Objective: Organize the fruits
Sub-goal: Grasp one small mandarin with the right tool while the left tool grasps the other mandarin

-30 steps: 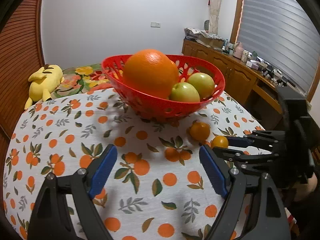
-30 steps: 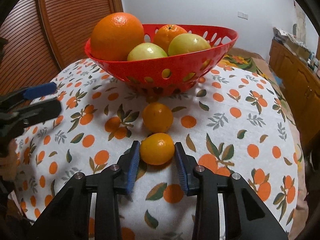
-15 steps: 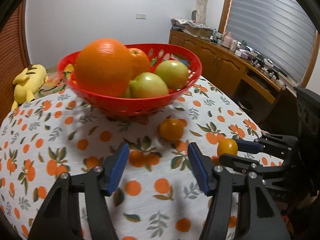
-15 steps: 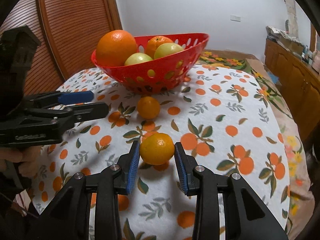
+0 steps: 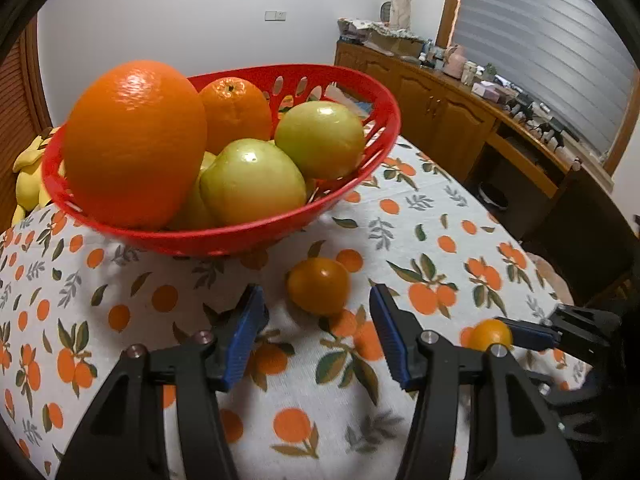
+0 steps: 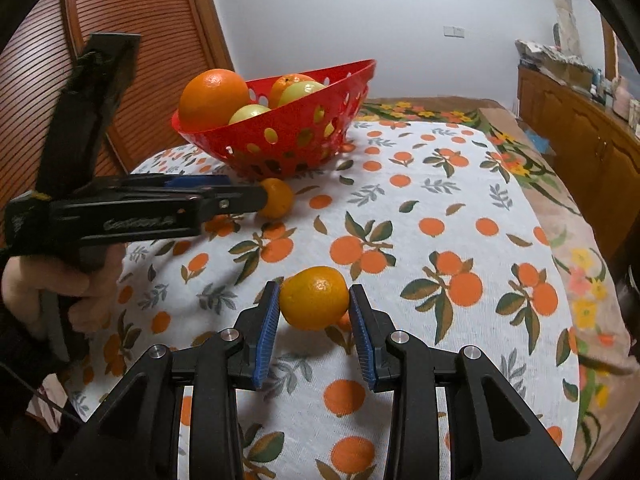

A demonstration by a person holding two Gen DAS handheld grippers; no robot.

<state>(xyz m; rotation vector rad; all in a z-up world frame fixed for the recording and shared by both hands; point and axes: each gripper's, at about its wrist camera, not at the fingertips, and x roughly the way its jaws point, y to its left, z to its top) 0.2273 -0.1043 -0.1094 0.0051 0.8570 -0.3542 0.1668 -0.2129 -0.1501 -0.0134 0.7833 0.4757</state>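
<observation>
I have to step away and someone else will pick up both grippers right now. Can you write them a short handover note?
Right claw: shut on a small tangerine, held just above the tablecloth.
Left claw: closing, nothing gripped yet; the second small tangerine lies on the cloth just ahead of its tips, in front of the red basket.
Done: two oranges and the green fruits are in the basket.
Left: drop the held tangerine into the basket, then grip the loose one and add it.
</observation>
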